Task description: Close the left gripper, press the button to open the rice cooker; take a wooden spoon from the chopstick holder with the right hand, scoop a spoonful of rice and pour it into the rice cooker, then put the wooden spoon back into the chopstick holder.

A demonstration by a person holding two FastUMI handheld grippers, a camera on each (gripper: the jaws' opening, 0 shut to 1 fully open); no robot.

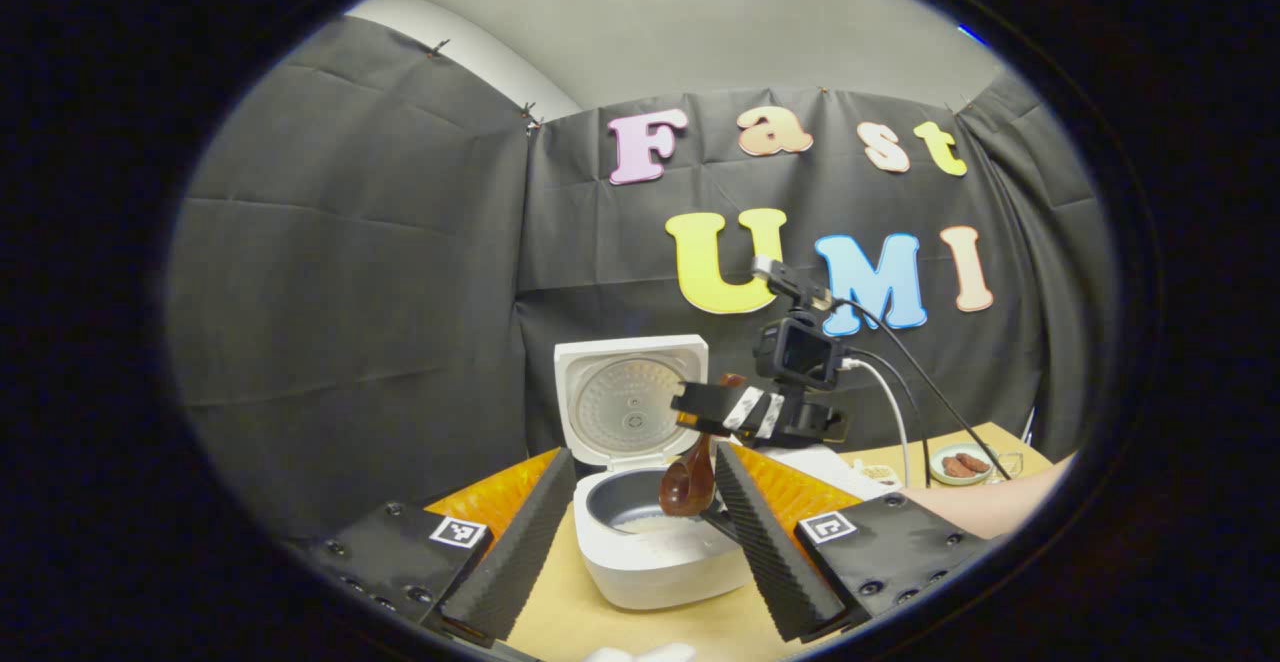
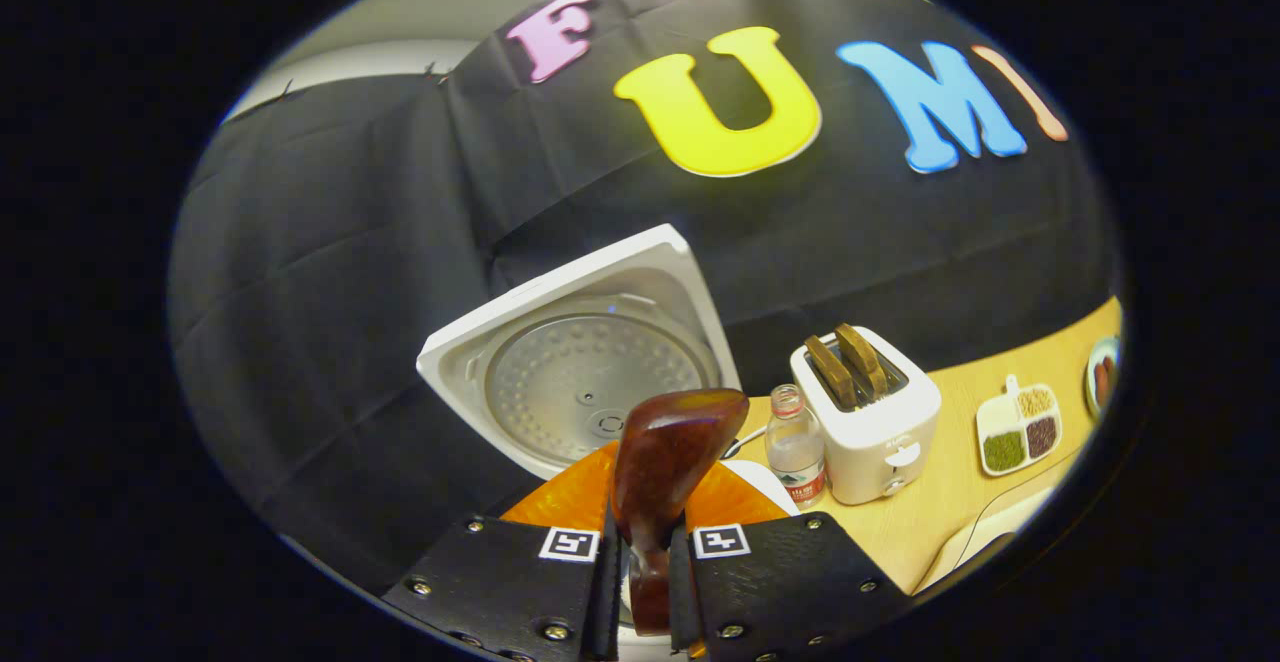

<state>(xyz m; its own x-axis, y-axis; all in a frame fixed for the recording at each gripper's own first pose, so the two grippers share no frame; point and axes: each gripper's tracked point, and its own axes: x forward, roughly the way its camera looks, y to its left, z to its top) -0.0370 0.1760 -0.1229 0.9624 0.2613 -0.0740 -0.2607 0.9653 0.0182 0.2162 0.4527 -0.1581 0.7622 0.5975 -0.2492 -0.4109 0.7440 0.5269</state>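
Rice cooker (image 1: 650,532) sits on the table (image 1: 640,627), lid (image 1: 630,397) up, rice in the pot. My right gripper (image 2: 645,567) pinches the wooden spoon (image 2: 665,472) by its handle, bowl tipped over the pot. My left gripper (image 1: 640,532) hangs near, jaws spread, nothing between. Toaster (image 2: 870,412) and bottle (image 2: 797,447) stand beside the cooker.

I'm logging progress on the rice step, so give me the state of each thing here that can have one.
Rice cooker: open, rice in its pot.
Lid: raised upright.
Wooden spoon: clamped by the handle, bowl over the pot in the left gripper view.
Right gripper: shut on the spoon.
Left gripper: open, holding nothing.
Toaster: two slices sticking up.
Bottle: upright, capped.
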